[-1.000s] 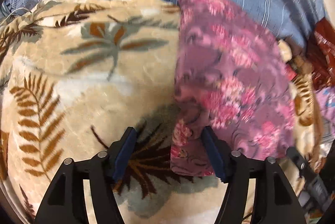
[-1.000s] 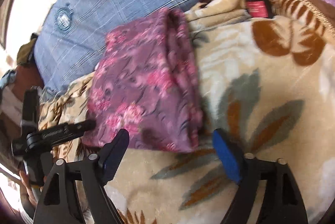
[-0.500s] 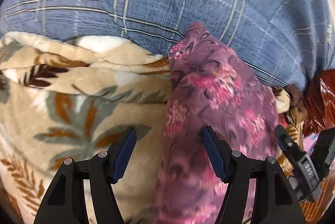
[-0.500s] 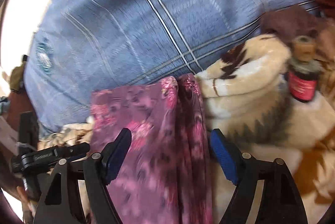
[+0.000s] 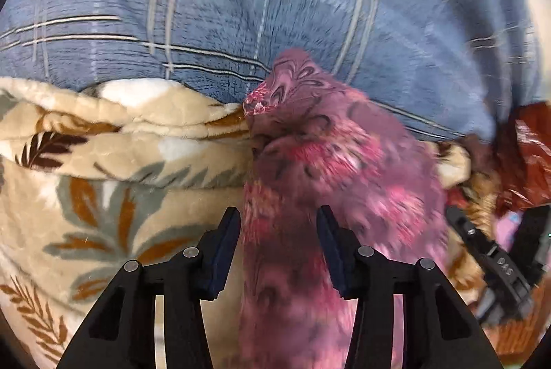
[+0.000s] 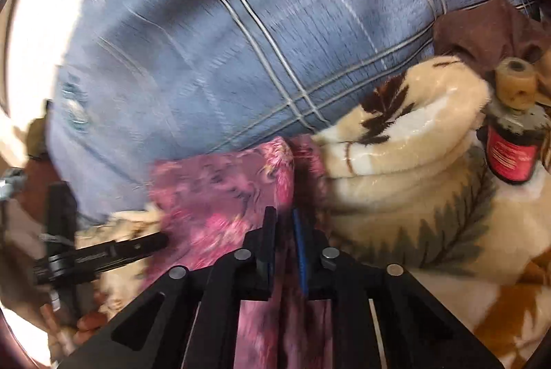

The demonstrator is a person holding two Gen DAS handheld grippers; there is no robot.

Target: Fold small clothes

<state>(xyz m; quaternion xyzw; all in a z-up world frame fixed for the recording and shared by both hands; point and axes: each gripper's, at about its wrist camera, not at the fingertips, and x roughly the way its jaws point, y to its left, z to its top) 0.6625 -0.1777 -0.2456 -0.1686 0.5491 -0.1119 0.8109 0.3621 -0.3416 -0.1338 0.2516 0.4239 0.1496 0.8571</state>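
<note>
A purple garment with pink flowers point(image 5: 327, 162) lies folded lengthwise on a beige leaf-print blanket point(image 5: 103, 196), its far end against blue plaid bedding point(image 5: 241, 7). My left gripper point(image 5: 279, 231) straddles the garment's left edge near that far end. Its jaws are closing with the cloth between them, and the pads do not visibly pinch it. In the right wrist view my right gripper point(image 6: 284, 224) is closing and stands narrow, with the garment's point(image 6: 213, 193) right-hand fold pinched between the blue pads. Each gripper shows in the other's view: left gripper point(image 6: 103, 252), right gripper point(image 5: 496, 262).
A dark bottle with a red label point(image 6: 509, 155) stands on the rolled blanket edge point(image 6: 413, 196) at the right. Brown cloth point(image 6: 482, 31) lies behind it. Red-brown wrappers point(image 5: 530, 155) sit at the far right. A hand point(image 6: 89, 320) holds the left tool.
Both grippers moved forward along the garment to its far end by the blue bedding. The left jaws narrowed around the left edge. The right jaws went from wide to nearly shut on the fold.
</note>
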